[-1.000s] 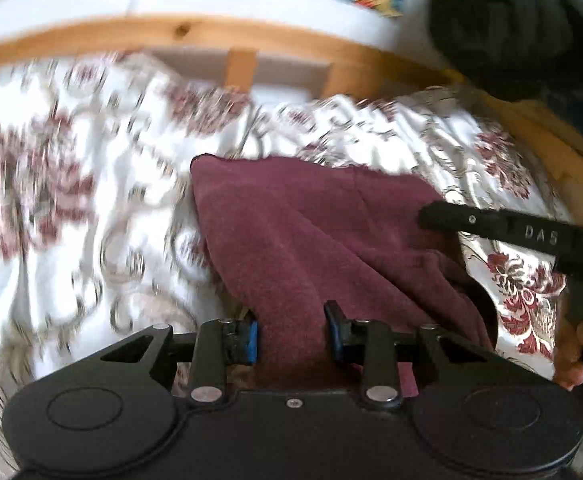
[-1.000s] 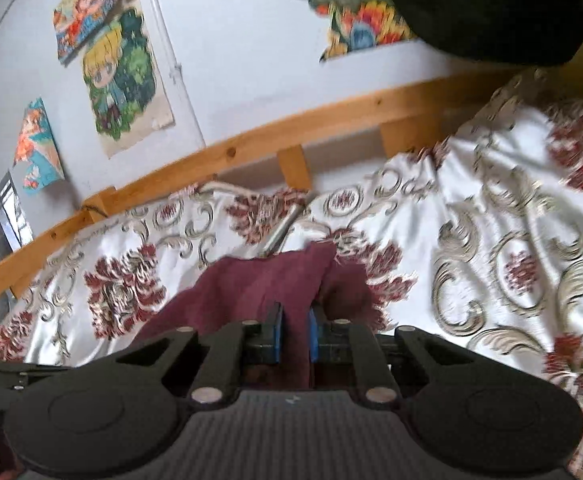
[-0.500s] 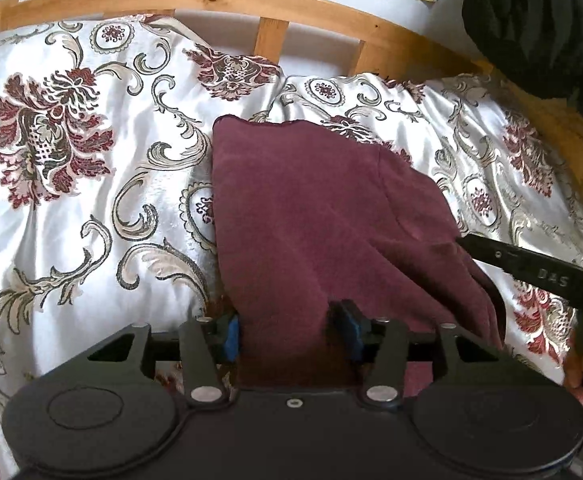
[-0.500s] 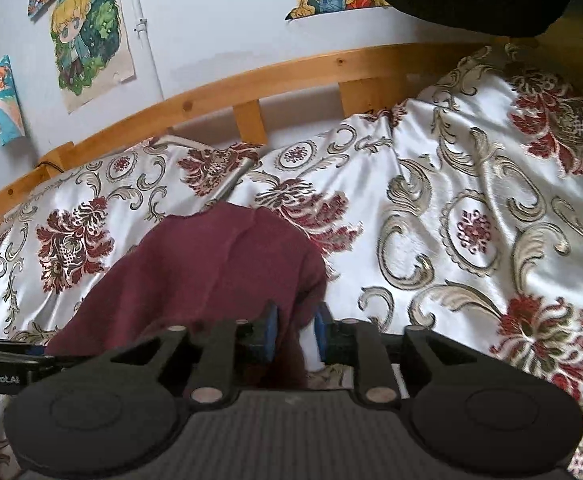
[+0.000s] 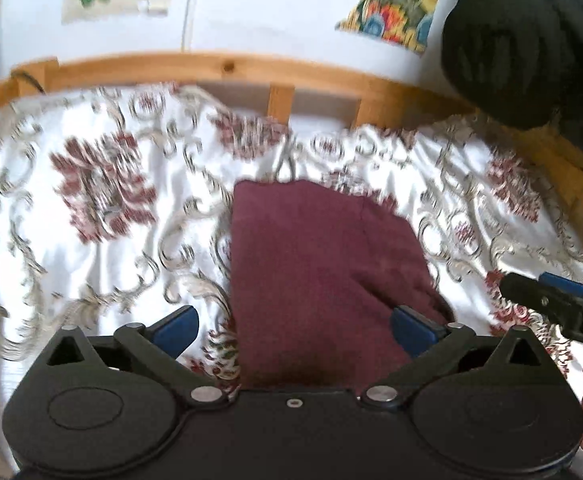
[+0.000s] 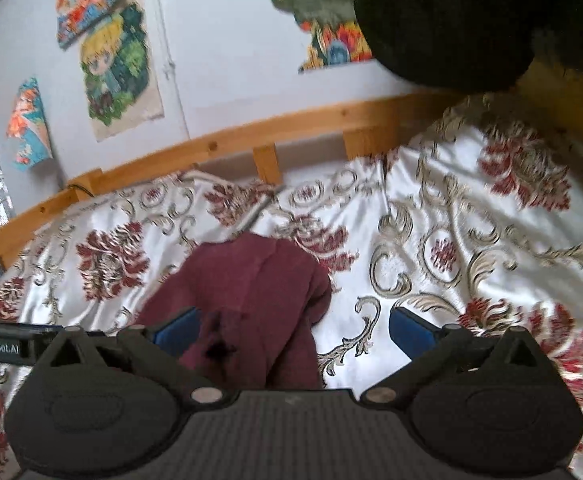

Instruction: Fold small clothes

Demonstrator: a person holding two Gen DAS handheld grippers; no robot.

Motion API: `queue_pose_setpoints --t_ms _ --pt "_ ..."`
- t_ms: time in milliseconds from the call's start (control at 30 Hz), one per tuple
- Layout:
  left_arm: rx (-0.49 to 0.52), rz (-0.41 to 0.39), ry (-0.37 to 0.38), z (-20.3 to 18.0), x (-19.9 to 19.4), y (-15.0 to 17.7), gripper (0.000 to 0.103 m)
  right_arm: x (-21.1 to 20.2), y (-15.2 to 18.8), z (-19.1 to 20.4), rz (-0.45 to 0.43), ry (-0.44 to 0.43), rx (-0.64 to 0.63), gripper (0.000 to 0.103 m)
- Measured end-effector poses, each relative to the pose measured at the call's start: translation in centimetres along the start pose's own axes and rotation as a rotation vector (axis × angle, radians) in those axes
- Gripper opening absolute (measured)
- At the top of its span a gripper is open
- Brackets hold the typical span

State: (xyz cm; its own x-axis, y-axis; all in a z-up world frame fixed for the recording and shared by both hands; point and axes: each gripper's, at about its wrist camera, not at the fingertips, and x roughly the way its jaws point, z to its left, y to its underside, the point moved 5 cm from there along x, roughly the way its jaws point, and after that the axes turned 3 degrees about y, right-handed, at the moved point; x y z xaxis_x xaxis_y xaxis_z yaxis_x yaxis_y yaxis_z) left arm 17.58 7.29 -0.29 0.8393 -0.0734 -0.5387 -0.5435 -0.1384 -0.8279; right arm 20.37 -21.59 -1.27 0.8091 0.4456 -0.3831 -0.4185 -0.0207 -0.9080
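Note:
A dark red cloth (image 5: 315, 276) lies folded on the flowered bedspread (image 5: 103, 216); the right wrist view shows the same cloth (image 6: 251, 292) with a rumpled near edge. My left gripper (image 5: 295, 330) has its jaws opening wide, blue pads (image 5: 175, 330) apart; the cloth's near end lies between them, untouched. The jaws of my right gripper (image 6: 291, 330) are opening too, the cloth's right edge between them, free of the pads (image 6: 411, 332). In each view the other gripper shows at the side: the right one (image 5: 551, 308), the left one (image 6: 7, 344).
A wooden bed rail (image 5: 219, 70) runs along the far side, against a white wall with colourful posters (image 6: 119, 76). A big dark bundle (image 5: 523, 44) hangs over the right corner. Bare bedspread (image 6: 471, 240) stretches right of the cloth.
Both grippers let go of the dark red cloth: their jaws went from pinching it to wide apart. Both pulled back and rose a little; the cloth now rests on the bed.

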Motion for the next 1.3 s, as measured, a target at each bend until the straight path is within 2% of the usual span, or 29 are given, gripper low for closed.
queue_pose_setpoints --t_ms 300,467,600,867,1300 --pt "0.002 -0.093 -0.037 -1.0 -7.3 1.6 0.102 -8.8 0.6 2.3 -0.150 0.007 -0.049 0.103" --pt "0.030 -0.148 -0.073 -1.3 -10.9 3.3 0.102 -12.1 1.0 3.1 -0.178 0.000 -0.071 0.103" --pt "0.051 -0.194 -0.074 -1.6 -12.9 4.1 0.102 -13.9 2.0 3.2 -0.177 0.006 -0.059 0.103" --pt "0.132 -0.182 -0.084 -2.6 -12.7 6.2 0.102 -14.4 3.2 3.0 -0.151 0.010 -0.042 0.103" --pt "0.076 -0.147 -0.086 -1.5 -11.8 6.8 0.102 -13.5 4.1 3.3 -0.103 -0.014 -0.047 0.103"
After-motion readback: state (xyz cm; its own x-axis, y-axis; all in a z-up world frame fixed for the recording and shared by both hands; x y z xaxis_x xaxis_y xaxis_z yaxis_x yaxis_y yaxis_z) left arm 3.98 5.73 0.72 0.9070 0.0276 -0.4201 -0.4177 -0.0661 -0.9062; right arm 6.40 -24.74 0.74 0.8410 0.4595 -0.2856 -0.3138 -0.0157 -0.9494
